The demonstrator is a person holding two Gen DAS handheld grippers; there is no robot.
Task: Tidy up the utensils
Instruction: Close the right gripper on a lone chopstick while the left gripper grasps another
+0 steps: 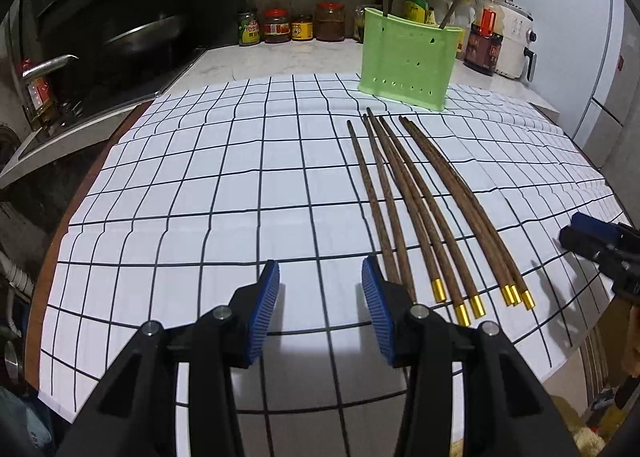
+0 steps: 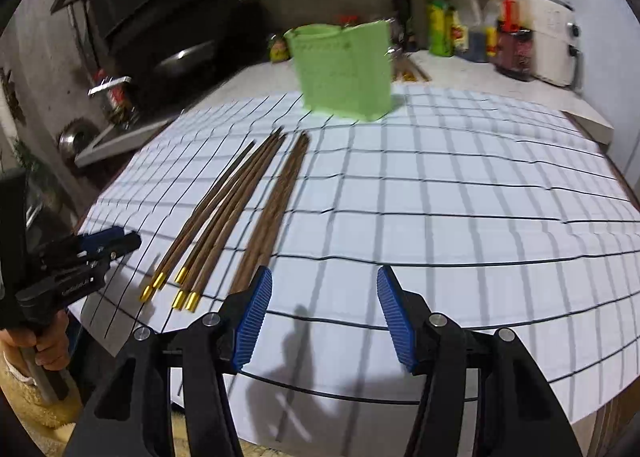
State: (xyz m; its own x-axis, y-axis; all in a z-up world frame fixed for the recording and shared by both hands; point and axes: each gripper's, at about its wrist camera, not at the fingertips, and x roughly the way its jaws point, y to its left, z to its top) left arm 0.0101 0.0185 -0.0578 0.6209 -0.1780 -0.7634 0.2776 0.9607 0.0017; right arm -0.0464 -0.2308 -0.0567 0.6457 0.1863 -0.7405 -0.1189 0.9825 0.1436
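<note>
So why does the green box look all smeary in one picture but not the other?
In the right wrist view the green holder and the shelf bottles are streaked with motion blur. In the left wrist view the holder is crisp, holes visible. Both views bend the cloth's grid lines, which is fisheye distortion.

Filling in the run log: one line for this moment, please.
left gripper: open, empty | right gripper: open, empty | brown wooden gold-capped chopsticks: flat on checked cloth | green plastic utensil holder: upright
</note>
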